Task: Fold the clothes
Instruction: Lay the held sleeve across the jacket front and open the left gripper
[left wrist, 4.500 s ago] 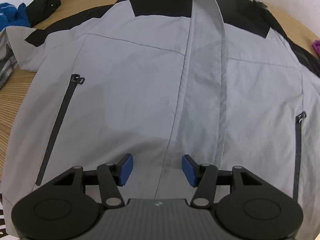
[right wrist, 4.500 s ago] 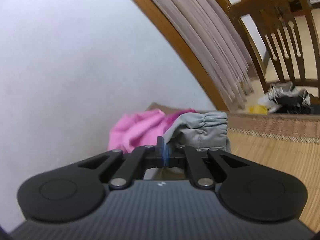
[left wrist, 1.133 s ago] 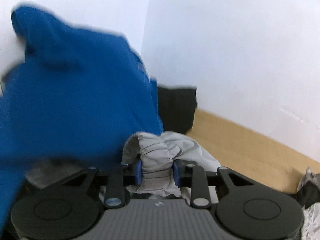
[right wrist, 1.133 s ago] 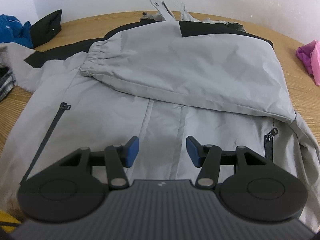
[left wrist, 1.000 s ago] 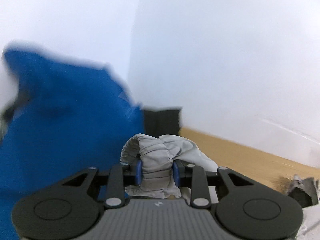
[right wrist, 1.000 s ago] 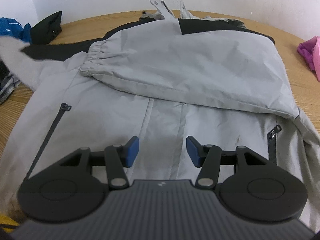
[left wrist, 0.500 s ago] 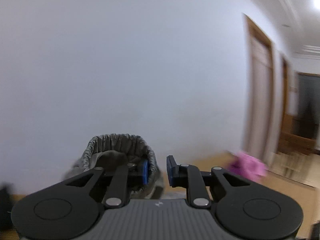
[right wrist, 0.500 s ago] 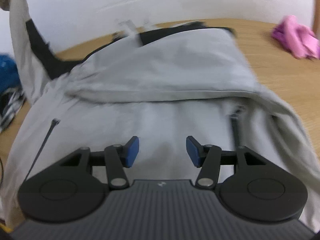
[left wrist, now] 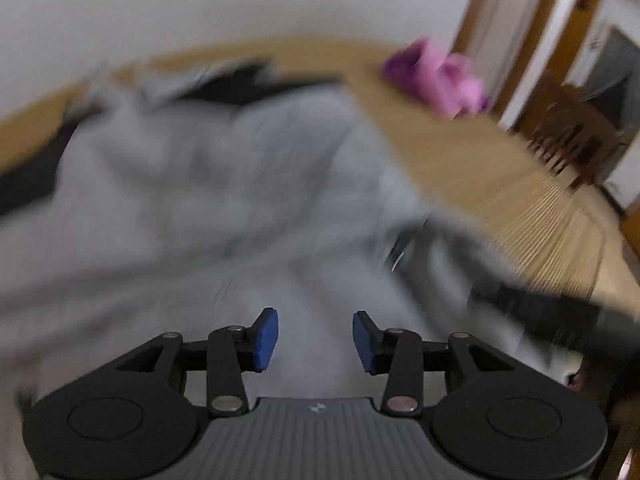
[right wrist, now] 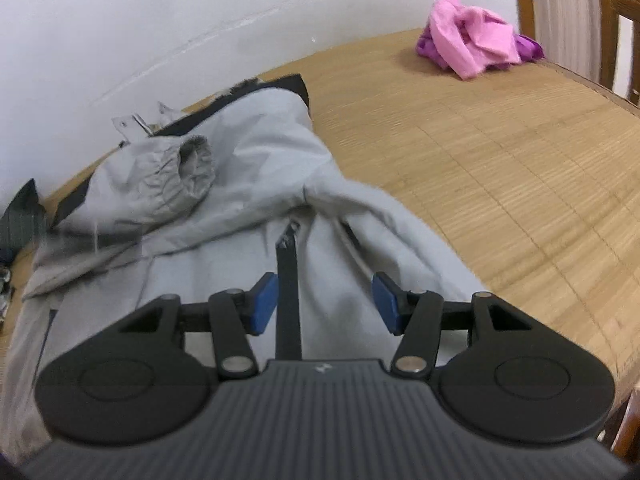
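A grey jacket with black shoulder panels (right wrist: 248, 184) lies on a bamboo mat (right wrist: 500, 168). Both sleeves are folded across its front; the elastic cuff (right wrist: 196, 160) of the upper sleeve lies on top near the collar. My right gripper (right wrist: 324, 304) is open and empty, just above the jacket's right side, with a black pocket zip (right wrist: 288, 280) between its fingers. My left gripper (left wrist: 315, 338) is open and empty above the jacket (left wrist: 208, 184), which is motion-blurred in the left wrist view.
A pink garment (right wrist: 476, 36) lies at the mat's far right, also in the left wrist view (left wrist: 436, 76). A wooden chair (right wrist: 576, 16) stands behind it. A dark garment (right wrist: 20, 216) lies at the far left. A white wall runs behind the mat.
My left gripper let go of the sleeve cuff, opened and swung down over the jacket. The sleeve now lies folded across the front. My right gripper shifted right along the jacket.
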`<act>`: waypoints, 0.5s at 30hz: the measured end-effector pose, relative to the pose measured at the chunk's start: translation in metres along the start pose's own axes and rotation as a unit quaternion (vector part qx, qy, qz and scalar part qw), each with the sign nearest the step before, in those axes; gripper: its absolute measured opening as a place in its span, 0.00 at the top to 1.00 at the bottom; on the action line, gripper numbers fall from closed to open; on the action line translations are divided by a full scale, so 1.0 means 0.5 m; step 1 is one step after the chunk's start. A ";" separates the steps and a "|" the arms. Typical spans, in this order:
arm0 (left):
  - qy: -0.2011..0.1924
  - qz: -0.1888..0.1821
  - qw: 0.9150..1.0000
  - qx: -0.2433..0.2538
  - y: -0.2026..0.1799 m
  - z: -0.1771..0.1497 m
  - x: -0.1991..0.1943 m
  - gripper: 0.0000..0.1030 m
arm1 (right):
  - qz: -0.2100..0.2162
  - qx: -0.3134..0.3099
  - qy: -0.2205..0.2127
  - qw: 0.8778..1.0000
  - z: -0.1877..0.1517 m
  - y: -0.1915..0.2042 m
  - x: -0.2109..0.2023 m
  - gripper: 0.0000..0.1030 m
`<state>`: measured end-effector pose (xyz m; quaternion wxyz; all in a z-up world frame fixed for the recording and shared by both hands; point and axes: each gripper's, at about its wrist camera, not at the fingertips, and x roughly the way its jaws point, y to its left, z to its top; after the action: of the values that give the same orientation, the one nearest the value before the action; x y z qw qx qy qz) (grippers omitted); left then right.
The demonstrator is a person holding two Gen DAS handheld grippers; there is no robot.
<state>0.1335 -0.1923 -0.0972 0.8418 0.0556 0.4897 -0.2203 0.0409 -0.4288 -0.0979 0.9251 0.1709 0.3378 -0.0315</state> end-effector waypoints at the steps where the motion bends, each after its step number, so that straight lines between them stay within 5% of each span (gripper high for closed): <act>1: 0.005 0.019 1.000 -0.017 0.021 -0.007 0.002 0.55 | 0.022 0.000 0.002 1.000 0.015 0.006 0.013 0.44; 7: -0.011 0.074 0.984 -0.162 0.170 -0.064 -0.053 0.51 | 0.159 0.014 0.022 0.987 0.110 0.074 0.135 0.44; 13: -0.038 0.133 0.970 -0.201 0.236 -0.107 -0.107 0.47 | 0.177 -0.010 0.046 0.983 0.158 0.175 0.289 0.46; 15: -0.049 0.142 0.966 -0.211 0.255 -0.108 -0.121 0.47 | 0.177 -0.032 0.044 0.983 0.159 0.204 0.311 0.87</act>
<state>0.1187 -0.0421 -0.0893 0.8799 -0.0651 0.4706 0.0074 0.2271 -0.3509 -0.1098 0.9051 0.1992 0.3438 0.1513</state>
